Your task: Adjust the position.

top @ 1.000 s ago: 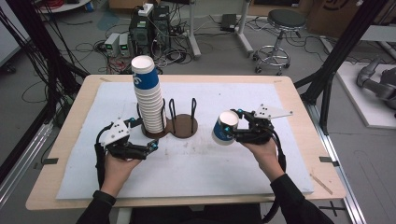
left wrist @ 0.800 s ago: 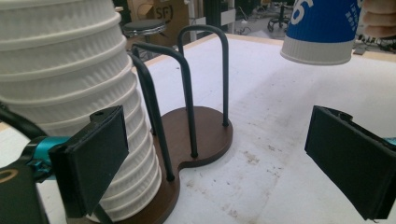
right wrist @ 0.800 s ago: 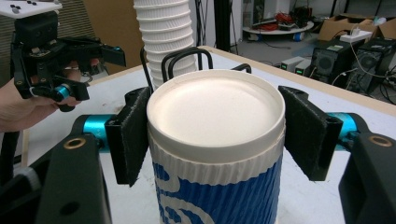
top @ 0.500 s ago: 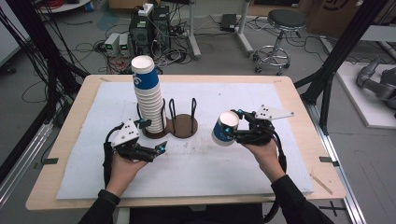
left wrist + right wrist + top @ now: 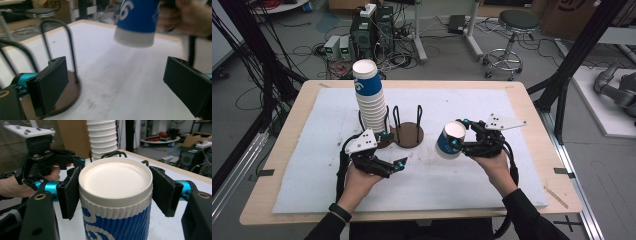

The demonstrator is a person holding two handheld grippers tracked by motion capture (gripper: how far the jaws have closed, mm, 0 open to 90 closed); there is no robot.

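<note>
A blue paper cup (image 5: 447,142) with a white ribbed band hangs tilted above the mat, its white bottom (image 5: 115,178) facing the right gripper's camera. My right gripper (image 5: 458,138) is shut on it, a black pad (image 5: 70,192) pressing on each side. My left gripper (image 5: 396,167) is low over the mat, left of the cup and just in front of the holders, jaws open and empty. In the left gripper view the cup (image 5: 137,22) is ahead and above the open gripper (image 5: 115,85). A tall stack of cups (image 5: 371,102) stands in the left wire holder.
A second, empty wire holder with a round brown base (image 5: 408,136) stands beside the stack, and its hoop (image 5: 71,50) rises close to my left jaw. A white mat (image 5: 492,110) covers the wooden table (image 5: 532,105). Cables, boxes and a stool (image 5: 512,22) lie beyond the table.
My left gripper has slid to the right across the mat, toward the held cup, still open. The right gripper and its cup have stayed where they were.
</note>
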